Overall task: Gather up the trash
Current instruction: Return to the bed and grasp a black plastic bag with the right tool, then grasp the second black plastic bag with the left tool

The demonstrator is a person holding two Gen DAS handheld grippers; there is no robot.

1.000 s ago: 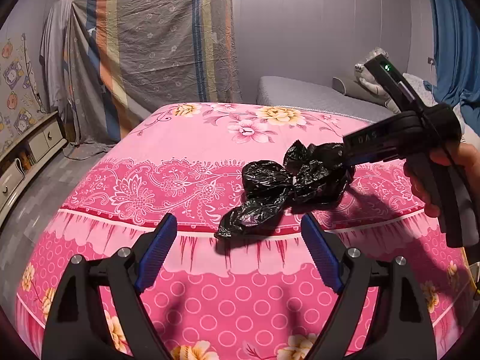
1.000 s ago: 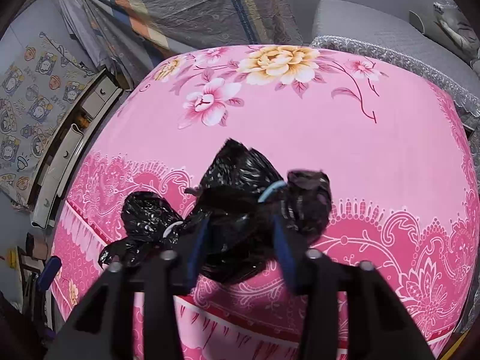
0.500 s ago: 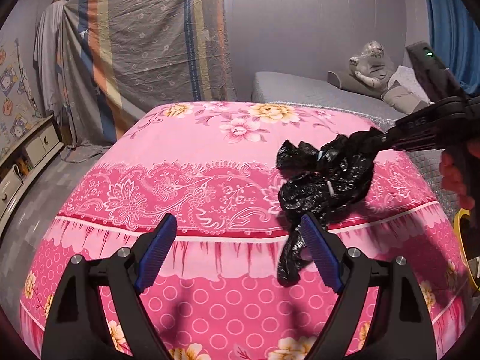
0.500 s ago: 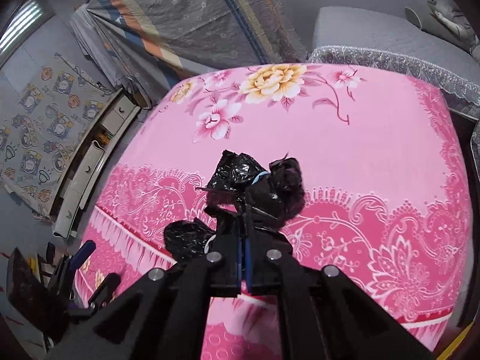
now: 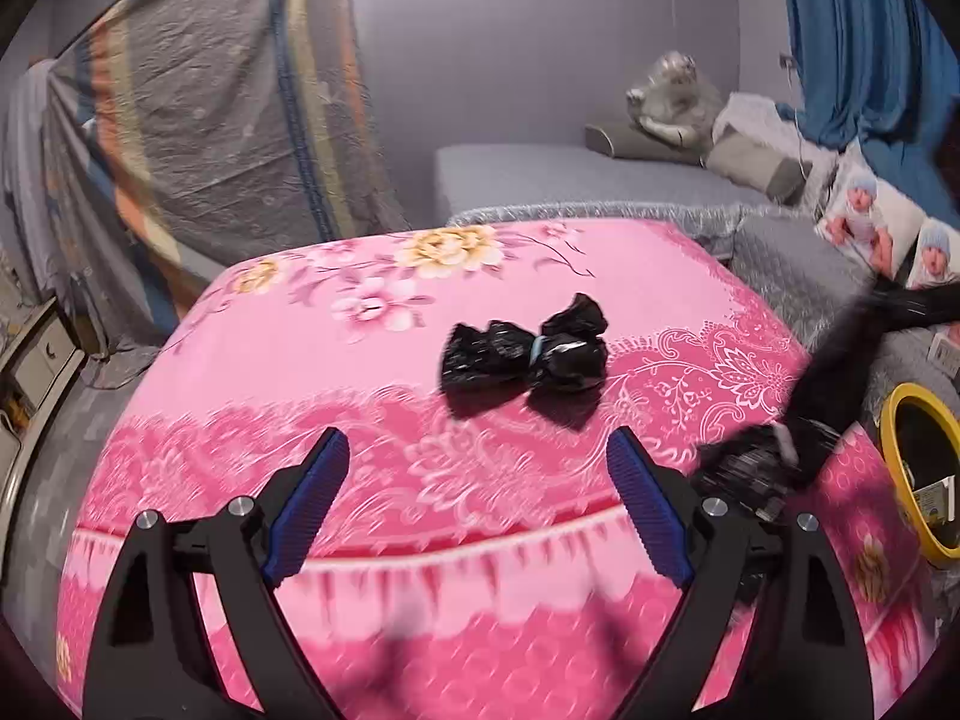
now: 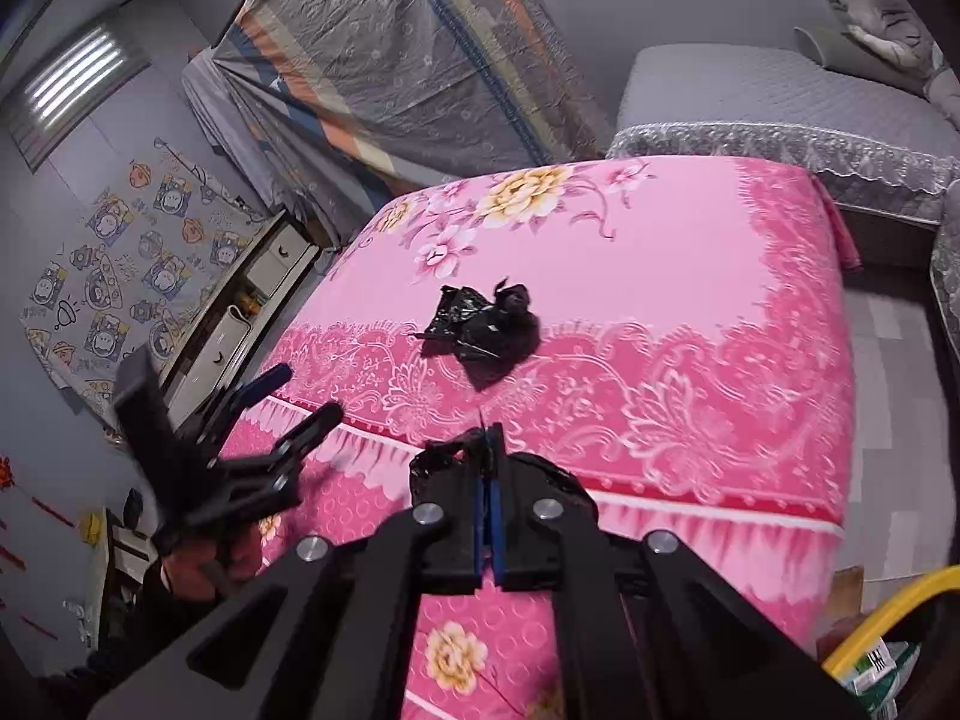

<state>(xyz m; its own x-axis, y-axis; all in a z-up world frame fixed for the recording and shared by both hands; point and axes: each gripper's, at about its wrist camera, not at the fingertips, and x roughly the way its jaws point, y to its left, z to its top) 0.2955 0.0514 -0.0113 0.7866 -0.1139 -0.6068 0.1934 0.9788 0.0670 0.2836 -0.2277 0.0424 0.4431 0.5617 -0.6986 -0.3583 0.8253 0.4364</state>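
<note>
Two crumpled black plastic bags are the trash. One black bag (image 5: 528,354), tied with a pale blue band, lies on the pink flowered tablecloth (image 5: 372,396); the right wrist view shows this bag (image 6: 480,324) too. My left gripper (image 5: 478,468) is open a short way in front of it, with nothing between its fingers. My right gripper (image 6: 487,450) is shut on the other black bag (image 6: 441,459), lifted off the table. Seen from the left wrist, that held bag (image 5: 756,468) hangs blurred at the right, beside the yellow bin.
A yellow-rimmed bin (image 5: 894,462) stands off the table's right corner, its rim (image 6: 888,618) at the lower right of the right wrist view. Grey sofas (image 5: 576,180) lie behind and right of the table, a low cabinet (image 6: 240,324) to its left.
My right gripper closed on one black bag, lifted it off the table and carried it right, toward the yellow bin. The other bag stayed on the cloth. My left gripper shifted and stayed open.
</note>
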